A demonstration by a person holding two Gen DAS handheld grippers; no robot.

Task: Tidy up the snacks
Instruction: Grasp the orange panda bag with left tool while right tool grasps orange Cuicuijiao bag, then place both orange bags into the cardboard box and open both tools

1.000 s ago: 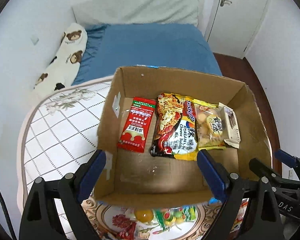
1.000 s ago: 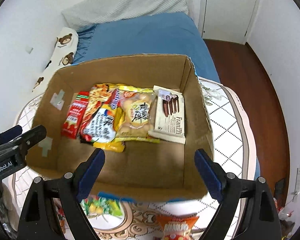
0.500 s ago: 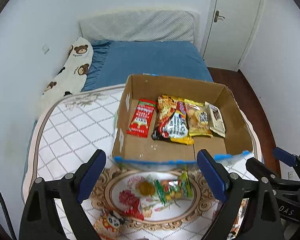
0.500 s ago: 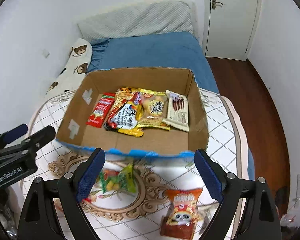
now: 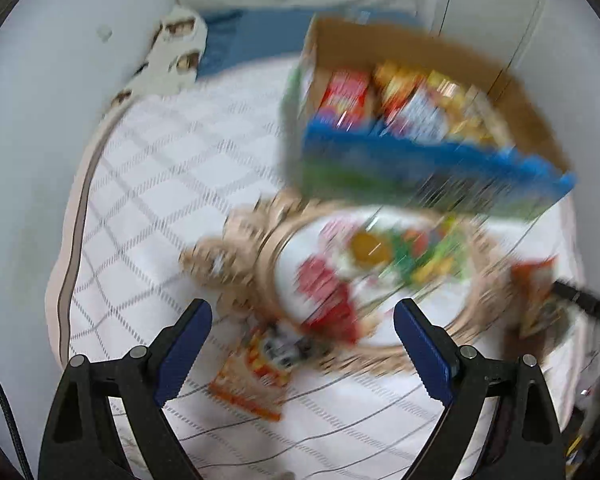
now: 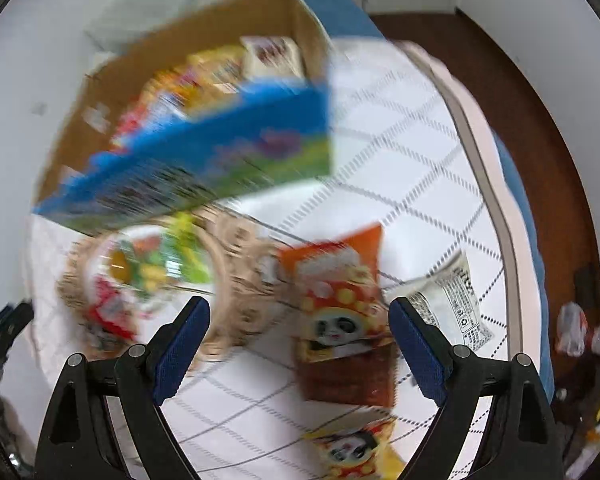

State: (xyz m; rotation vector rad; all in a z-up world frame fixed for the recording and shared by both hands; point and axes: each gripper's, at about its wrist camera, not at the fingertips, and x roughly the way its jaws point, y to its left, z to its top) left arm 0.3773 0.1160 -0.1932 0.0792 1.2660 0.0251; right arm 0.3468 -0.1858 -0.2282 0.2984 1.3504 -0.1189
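Observation:
A cardboard box (image 5: 428, 176) with a blue and green printed front holds several snack packets; the right wrist view shows the box (image 6: 204, 164) too. My left gripper (image 5: 302, 347) is open above a small orange packet (image 5: 256, 372) on the white checked tablecloth (image 5: 152, 184). Beyond it lies a green and yellow candy bag (image 5: 420, 256). My right gripper (image 6: 299, 345) is open over an orange panda snack bag (image 6: 340, 312). A white printed packet (image 6: 448, 304) lies right of it, and a yellow panda packet (image 6: 352, 448) lies nearer. Both views are motion-blurred.
The round table's edge (image 6: 496, 184) curves along the right, with dark wood floor (image 6: 532, 92) beyond. A blue bed (image 5: 236, 36) and a bear-print pillow (image 5: 172, 60) lie behind the table. A white door (image 5: 496, 12) stands at the back right.
Both grippers have pulled back from over the box and sunk toward the table. The loose packets in front of the box have come into view. Both stay open.

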